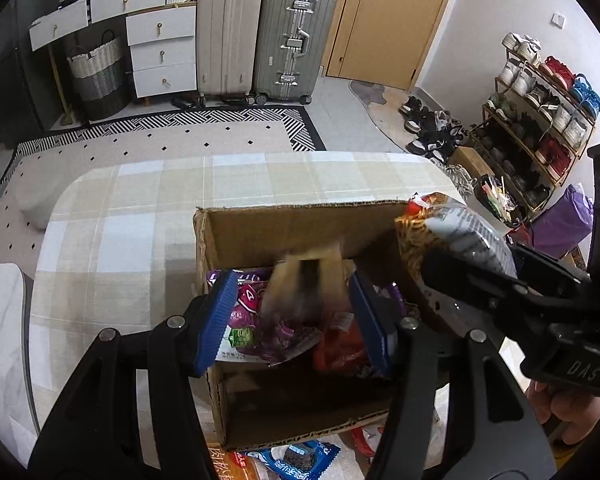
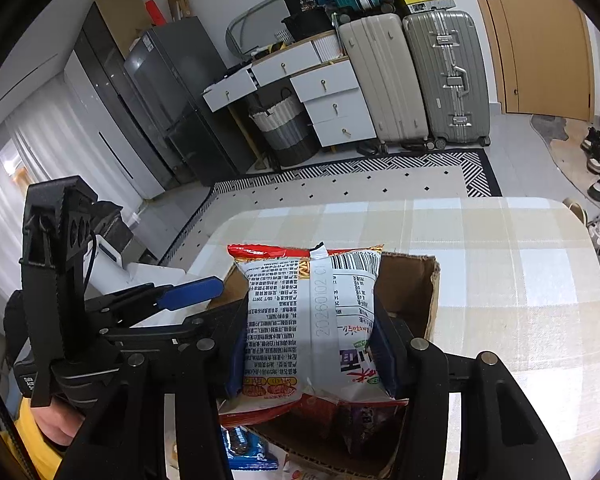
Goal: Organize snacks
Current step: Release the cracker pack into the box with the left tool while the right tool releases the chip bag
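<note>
Right gripper point(image 2: 308, 354), fingers clamped on noodle packet point(image 2: 312, 320), long axis toward 12 o'clock, hangs over cardboard box point(image 2: 416, 292) on tabletop point(image 2: 500, 280), nearer the drop; left gripper point(image 1: 296, 316), half open, straddles a blurred packet point(image 1: 304, 284), grip uncertain.

I'm looking down at my table point(image 1: 112, 240), which is wearing a pale checked cloth in beige, white and light blue. A brown cardboard box point(image 1: 284, 228) is sitting right on it, open at the top, toward the near side. Just beside the box's near wall, a blue snack packet point(image 1: 296, 460) is lying flat on the cloth, with an orange packet point(image 1: 236, 466) touching it on the left. The far stretch of cloth is showing only its checks.
</note>
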The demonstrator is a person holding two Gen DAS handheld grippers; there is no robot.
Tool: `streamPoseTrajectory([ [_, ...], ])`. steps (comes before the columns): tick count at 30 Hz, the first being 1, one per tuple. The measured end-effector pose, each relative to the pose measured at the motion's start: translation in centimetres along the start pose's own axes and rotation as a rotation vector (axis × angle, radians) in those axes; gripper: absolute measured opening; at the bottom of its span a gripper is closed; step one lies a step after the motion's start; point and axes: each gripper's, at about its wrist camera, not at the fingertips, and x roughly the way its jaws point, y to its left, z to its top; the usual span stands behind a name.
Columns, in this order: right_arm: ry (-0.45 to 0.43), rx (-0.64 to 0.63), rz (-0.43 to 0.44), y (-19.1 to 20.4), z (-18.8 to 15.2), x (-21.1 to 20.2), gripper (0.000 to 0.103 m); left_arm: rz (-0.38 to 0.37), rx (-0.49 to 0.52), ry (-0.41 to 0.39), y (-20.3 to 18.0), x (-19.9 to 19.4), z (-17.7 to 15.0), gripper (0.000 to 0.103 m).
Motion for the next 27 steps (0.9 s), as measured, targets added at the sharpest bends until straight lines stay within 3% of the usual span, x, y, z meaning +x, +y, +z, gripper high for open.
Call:
streamPoseTrajectory([
  [16,0.072,-0.012,-0.061,-0.1,-0.5,2.7,0.052,0.027,0.007,-0.029,0.5,-2.1,-1.8,0.055],
  [27,0.071,-0.021,-0.108,0.4,-0.6,2.4,0.054,0.043,0.009,-0.028,0.4,-3.4,-2.5,0.055],
])
